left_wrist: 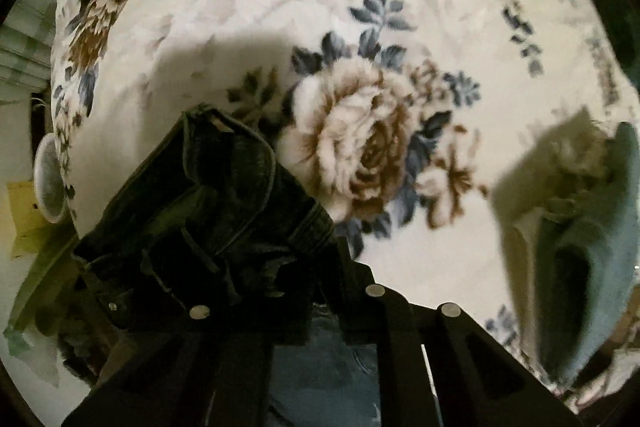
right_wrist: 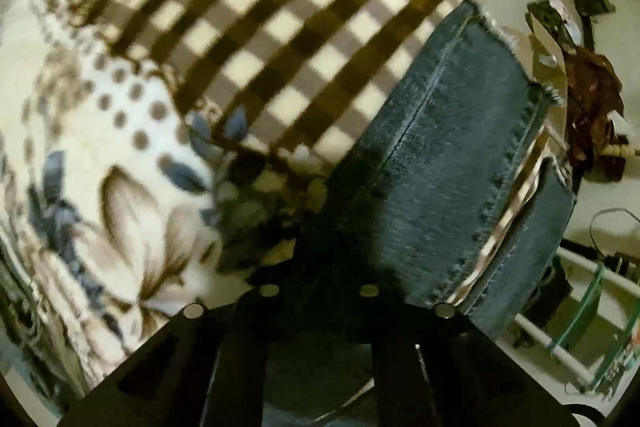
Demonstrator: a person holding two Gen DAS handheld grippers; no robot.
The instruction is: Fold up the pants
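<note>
The pants are dark blue-grey denim. In the left wrist view my left gripper (left_wrist: pixel 304 267) is shut on the waistband end of the pants (left_wrist: pixel 208 199), which bunches dark over the fingers above a floral blanket (left_wrist: pixel 360 7). Another part of the pants (left_wrist: pixel 592 267) hangs at the right edge. In the right wrist view my right gripper (right_wrist: pixel 320 267) is shut on the leg end of the pants (right_wrist: pixel 440 167), with the frayed hem and side seam stretching up to the right over a checked blanket (right_wrist: pixel 260 27).
The floral fleece blanket (right_wrist: pixel 100 167) covers the bed, with the brown-and-cream checked blanket behind it. A wall, cables and a glass-shelf rack (right_wrist: pixel 592 307) lie off the bed's right side. A round pale object (left_wrist: pixel 50 179) sits at the bed's left edge.
</note>
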